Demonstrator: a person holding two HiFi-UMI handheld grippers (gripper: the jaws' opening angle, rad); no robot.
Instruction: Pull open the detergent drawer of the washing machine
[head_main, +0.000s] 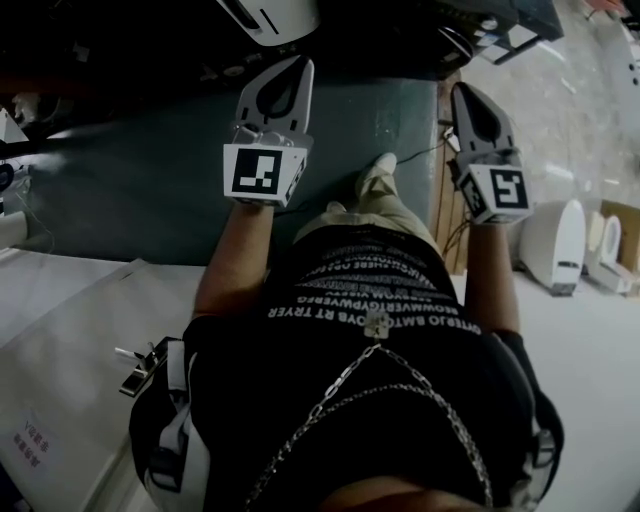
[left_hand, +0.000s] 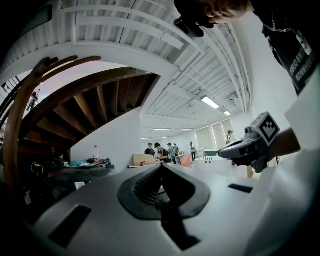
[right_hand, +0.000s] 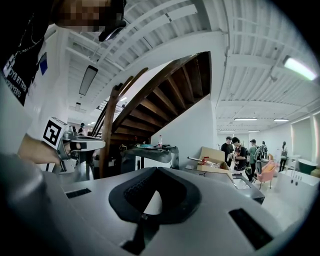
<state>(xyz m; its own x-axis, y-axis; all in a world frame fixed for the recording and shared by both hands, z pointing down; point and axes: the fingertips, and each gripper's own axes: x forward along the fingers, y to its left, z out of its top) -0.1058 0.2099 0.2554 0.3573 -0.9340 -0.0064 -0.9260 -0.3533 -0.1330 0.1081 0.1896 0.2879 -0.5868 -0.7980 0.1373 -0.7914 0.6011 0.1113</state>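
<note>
Grey floor (head_main: 150, 200) is seen below in the head view, where the left gripper (head_main: 295, 70) and right gripper (head_main: 465, 95) are held level, both clenched on nothing. In the left gripper view, a wooden staircase (left_hand: 100, 95) is faced beyond the pressed-together jaws. In the right gripper view, the same stairs are faced. The detergent drawer cannot be made out anywhere.

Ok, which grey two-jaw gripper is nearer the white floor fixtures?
The right gripper, beside the white fixtures; the left gripper shows over the dark teal surface.
</note>
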